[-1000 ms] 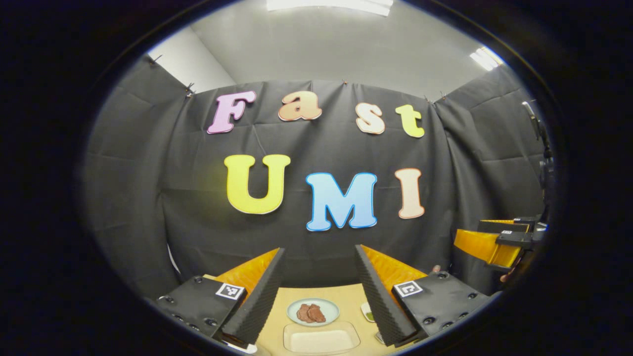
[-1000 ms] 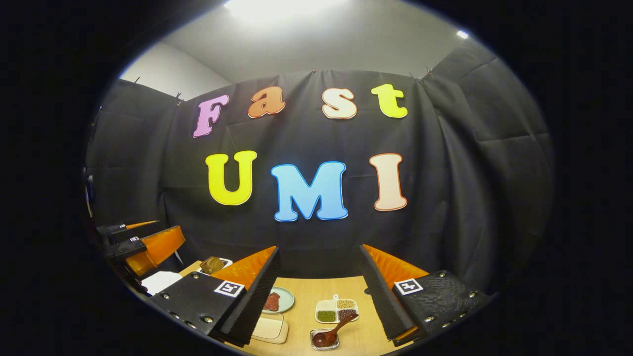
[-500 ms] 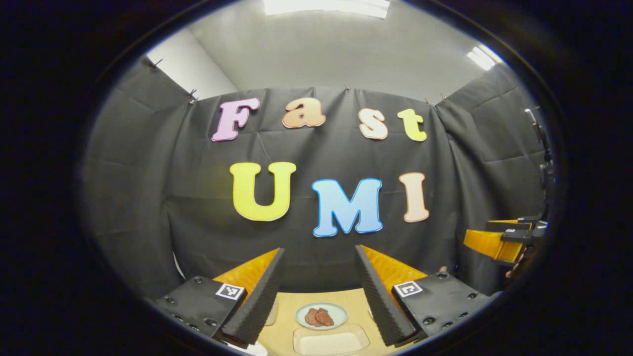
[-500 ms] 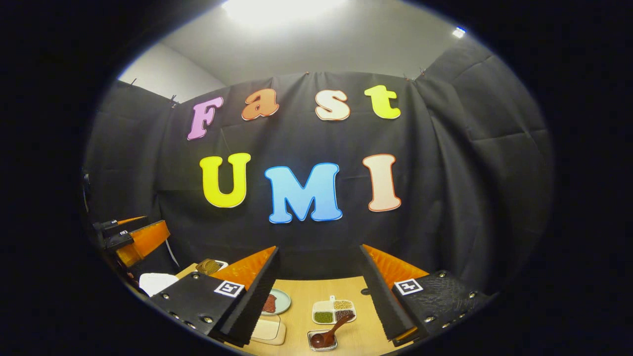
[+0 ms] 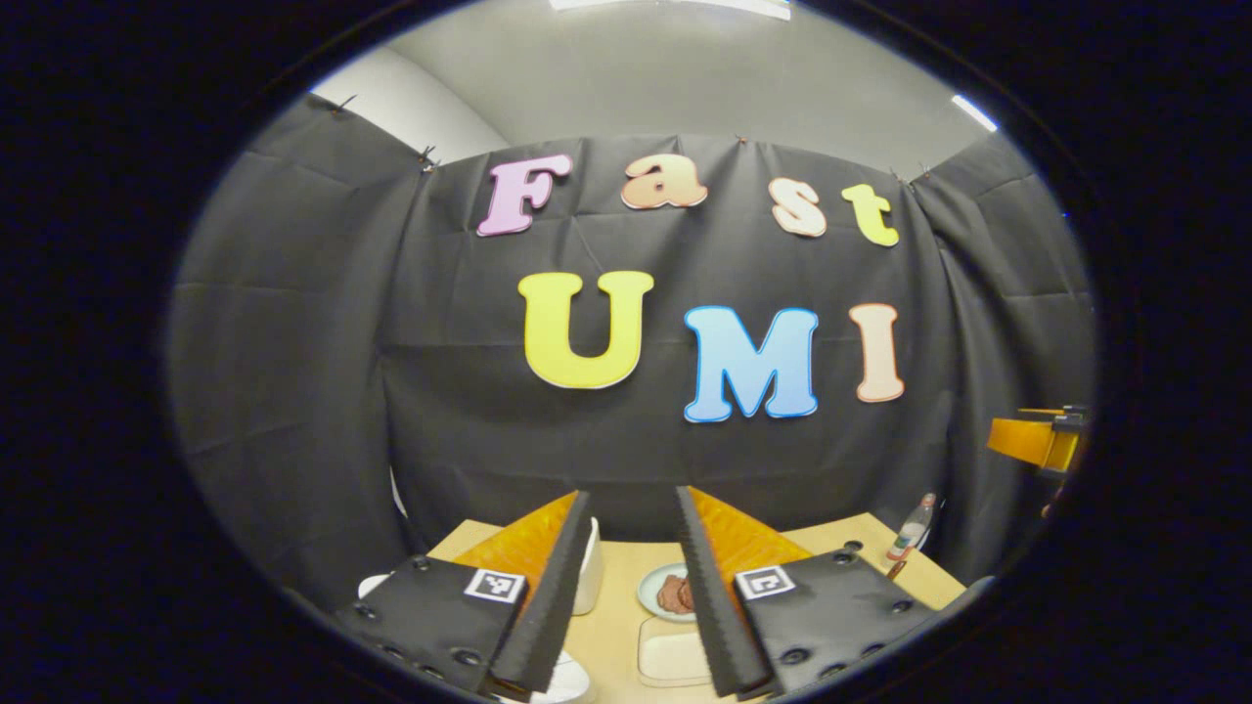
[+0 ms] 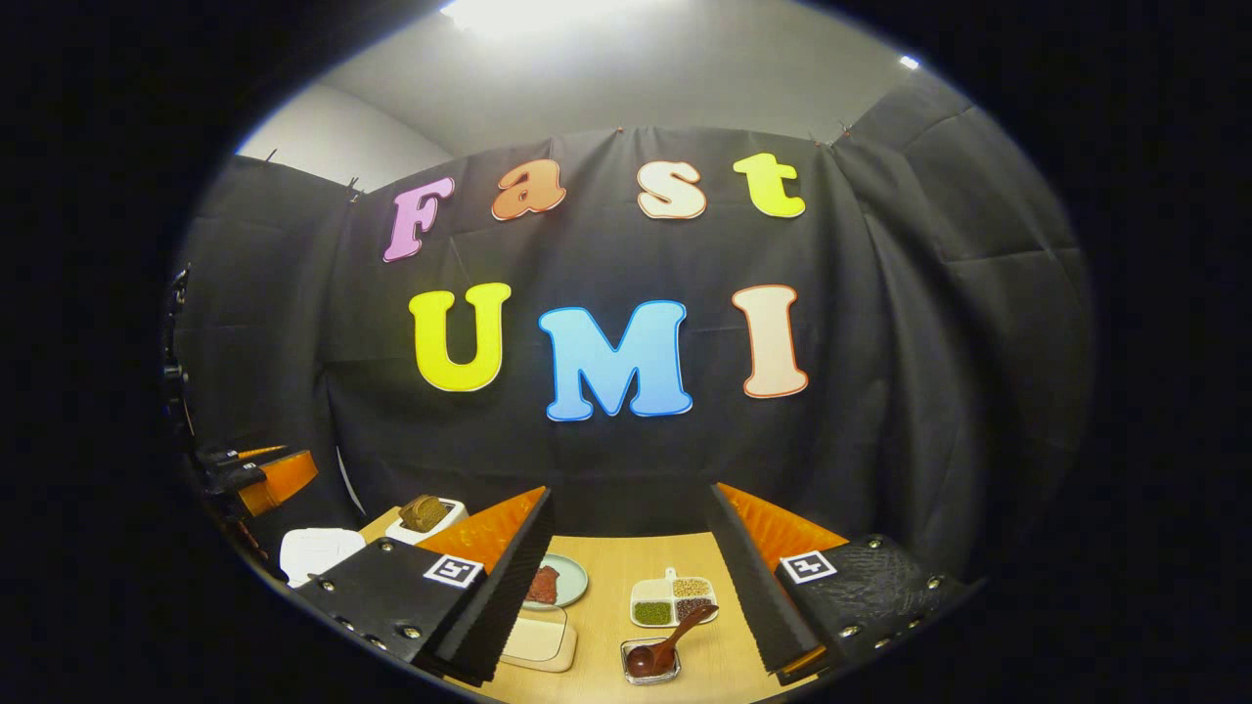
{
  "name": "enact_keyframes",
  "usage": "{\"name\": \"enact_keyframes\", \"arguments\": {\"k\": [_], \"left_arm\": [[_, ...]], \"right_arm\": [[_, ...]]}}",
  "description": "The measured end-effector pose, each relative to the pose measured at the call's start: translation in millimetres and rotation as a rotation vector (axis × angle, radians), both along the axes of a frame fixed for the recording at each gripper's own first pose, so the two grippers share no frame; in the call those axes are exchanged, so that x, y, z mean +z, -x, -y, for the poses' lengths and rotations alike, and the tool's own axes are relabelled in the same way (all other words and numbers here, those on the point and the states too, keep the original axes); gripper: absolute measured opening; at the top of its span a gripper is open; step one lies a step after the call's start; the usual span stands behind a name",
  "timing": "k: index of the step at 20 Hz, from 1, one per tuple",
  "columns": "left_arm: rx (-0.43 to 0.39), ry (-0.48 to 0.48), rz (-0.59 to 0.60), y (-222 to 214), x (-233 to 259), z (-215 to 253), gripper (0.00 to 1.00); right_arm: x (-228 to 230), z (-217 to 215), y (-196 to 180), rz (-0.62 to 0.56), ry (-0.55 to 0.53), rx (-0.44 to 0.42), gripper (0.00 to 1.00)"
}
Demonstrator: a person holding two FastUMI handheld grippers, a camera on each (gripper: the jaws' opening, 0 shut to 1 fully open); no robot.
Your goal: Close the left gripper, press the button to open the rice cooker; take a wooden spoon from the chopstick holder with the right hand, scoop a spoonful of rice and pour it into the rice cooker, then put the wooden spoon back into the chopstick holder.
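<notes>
- Now at the very first step: shutting the left gripper for the button push.
- Not shut yet: a thin gap between its two fingers, and nothing held.
- Right gripper wide open, holding nothing, up above the desk.
- Probably the rice cooker: a white round thing low down and far off to the left of the right gripper. Button too small to pick out.
- Brown spoon lying in a small dish, just below the gap between the right gripper's fingers. Hard to tell which thing is the chopstick holder.
- To do this step well: squeeze the left gripper all the way shut first, so one firm tip meets the button.
- Then tip it down, find the button, and push straight and slow, not from the side.
- Keep the right gripper off to its own side, well away from where the lid would likely swing up.
</notes>
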State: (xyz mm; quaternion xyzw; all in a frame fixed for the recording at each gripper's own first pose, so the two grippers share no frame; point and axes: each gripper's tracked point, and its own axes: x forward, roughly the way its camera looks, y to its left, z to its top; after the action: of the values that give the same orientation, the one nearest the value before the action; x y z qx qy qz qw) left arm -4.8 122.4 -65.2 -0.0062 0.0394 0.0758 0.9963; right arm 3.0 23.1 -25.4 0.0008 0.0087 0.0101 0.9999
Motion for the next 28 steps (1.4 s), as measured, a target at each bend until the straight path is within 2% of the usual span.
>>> {"name": "enact_keyframes", "arguments": {"k": [2, 4, 6, 9, 15, 19, 20, 21, 23, 28], "left_arm": [[0.055, -0.010, -0.031, 8.8, -17.3, -23.5, 0.37], [0.056, 0.036, -0.087, 18.5, -36.1, -34.2, 0.09], [0.054, 0.063, -0.145, 20.2, -60.8, -48.1, 0.09], [0.100, 0.047, -0.236, 33.3, -91.3, -79.8, 0.08], [0.152, 0.120, -0.429, 60.1, -160.6, -122.1, 0.09], [0.141, 0.239, -0.498, 60.9, -190.8, -127.1, 0.06], [0.141, 0.266, -0.513, 61.8, -196.8, -126.6, 0.12], [0.137, 0.287, -0.526, 62.1, -204.8, -124.6, 0.08], [0.150, 0.293, -0.557, 66.9, -214.4, -128.0, 0.11], [0.173, 0.296, -0.615, 79.5, -235.4, -132.0, 0.09]], "right_arm": [[-4.4, -6.3, -1.2, -0.009, 0.011, 0.016, 0.95], [-7.9, -10.8, -2.3, -0.017, 0.011, 0.029, 0.95], [-13.2, -16.0, -4.5, -0.029, 0.008, 0.041, 0.95], [-17.7, -21.7, -6.6, -0.040, 0.008, 0.055, 0.95], [-26.1, -29.8, -9.8, -0.061, 0.009, 0.078, 0.95], [-28.6, -32.3, -9.3, -0.068, 0.014, 0.083, 0.95], [-28.6, -32.3, -9.3, -0.069, 0.015, 0.083, 0.95], [-29.1, -30.8, -9.1, -0.070, 0.017, 0.082, 0.95], [-29.9, -29.0, -8.7, -0.071, 0.019, 0.076, 0.95], [-32.0, -24.5, -6.4, -0.074, 0.017, 0.067, 0.95]]}}
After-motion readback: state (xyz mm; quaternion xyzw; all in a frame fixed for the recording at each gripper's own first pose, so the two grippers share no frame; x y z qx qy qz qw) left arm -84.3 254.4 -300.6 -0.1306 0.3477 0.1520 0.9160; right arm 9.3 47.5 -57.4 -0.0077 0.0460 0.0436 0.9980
